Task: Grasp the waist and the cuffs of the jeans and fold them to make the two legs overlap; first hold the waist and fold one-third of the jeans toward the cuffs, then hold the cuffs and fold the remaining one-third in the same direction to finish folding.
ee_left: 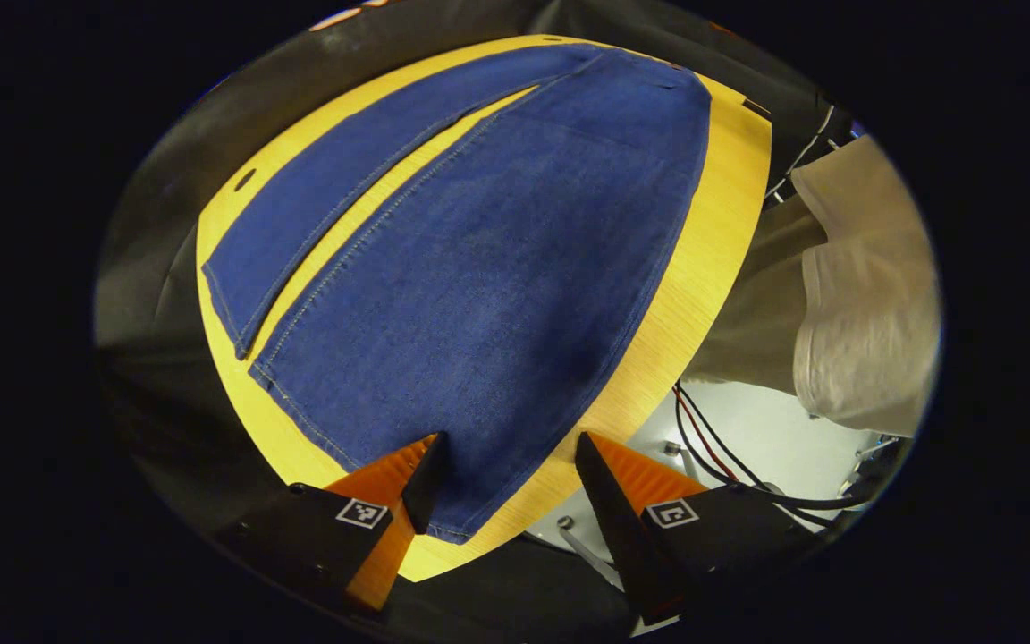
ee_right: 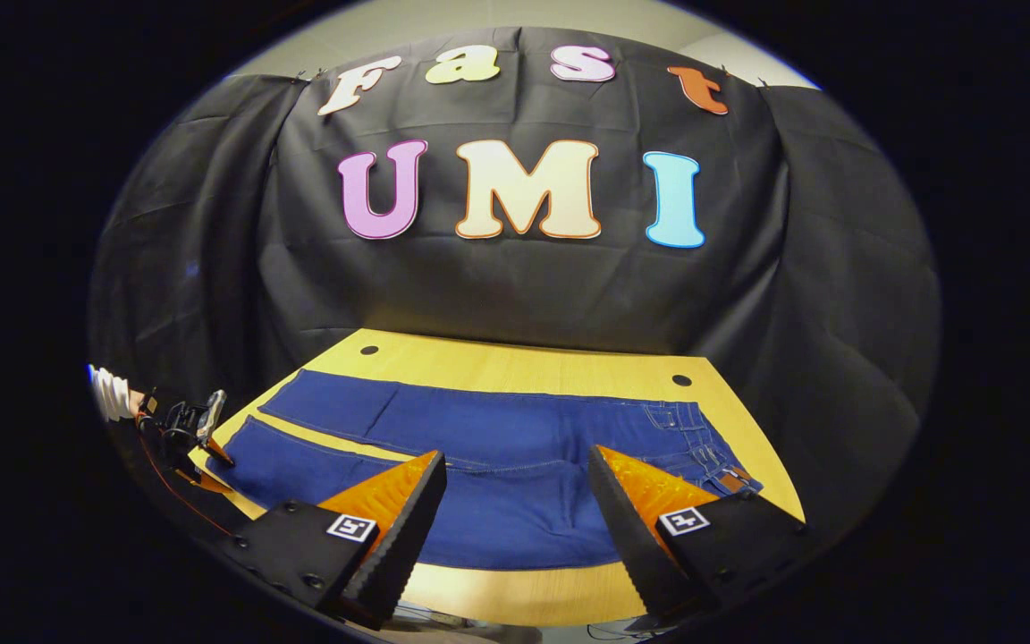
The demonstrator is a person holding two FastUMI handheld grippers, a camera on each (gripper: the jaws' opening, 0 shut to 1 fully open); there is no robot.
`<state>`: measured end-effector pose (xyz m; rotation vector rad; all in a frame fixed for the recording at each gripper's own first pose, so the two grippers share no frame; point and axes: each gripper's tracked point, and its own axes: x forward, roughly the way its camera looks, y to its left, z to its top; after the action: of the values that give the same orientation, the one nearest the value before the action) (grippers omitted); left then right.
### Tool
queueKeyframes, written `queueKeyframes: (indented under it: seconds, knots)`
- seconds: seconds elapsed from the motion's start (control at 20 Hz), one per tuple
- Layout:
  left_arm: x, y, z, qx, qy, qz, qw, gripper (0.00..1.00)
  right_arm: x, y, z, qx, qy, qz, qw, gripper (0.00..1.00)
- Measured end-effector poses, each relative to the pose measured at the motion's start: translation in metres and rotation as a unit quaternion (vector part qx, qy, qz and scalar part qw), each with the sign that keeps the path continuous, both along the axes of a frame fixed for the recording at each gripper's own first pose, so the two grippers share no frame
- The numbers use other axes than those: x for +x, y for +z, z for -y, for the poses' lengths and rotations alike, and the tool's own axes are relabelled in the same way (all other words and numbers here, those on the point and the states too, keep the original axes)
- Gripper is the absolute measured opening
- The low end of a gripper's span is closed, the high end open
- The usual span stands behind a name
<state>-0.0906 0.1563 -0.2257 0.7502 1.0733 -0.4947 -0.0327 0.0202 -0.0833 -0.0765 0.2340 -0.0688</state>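
Table [ee_right: 515,358], jeans [ee_right: 497,438] flat, both claws [ee_left: 506,447] [ee_right: 515,470] apart, prob. hovering

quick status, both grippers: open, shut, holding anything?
Left gripper: open, fingers straddling the cuff end of the jeans, holding nothing.
Right gripper: open, hovering near the waist, holding nothing.

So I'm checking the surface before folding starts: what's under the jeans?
The jeans lie flat on a light wooden table, whose top shows around them and in the gap between the legs. Whatever the denim covers cannot be seen. Both grippers, left and right, are open above.
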Motion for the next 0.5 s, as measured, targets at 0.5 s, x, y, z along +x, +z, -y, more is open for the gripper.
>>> queueKeyframes:
  seconds: [0.5]
  knots:
    - [-0.009, 0.009, -0.004, 0.029, 0.012, -0.016, 0.999, 0.73, 0.011, -0.021, -0.001, 0.009, 0.014, -0.025, 1.000, 0.96]
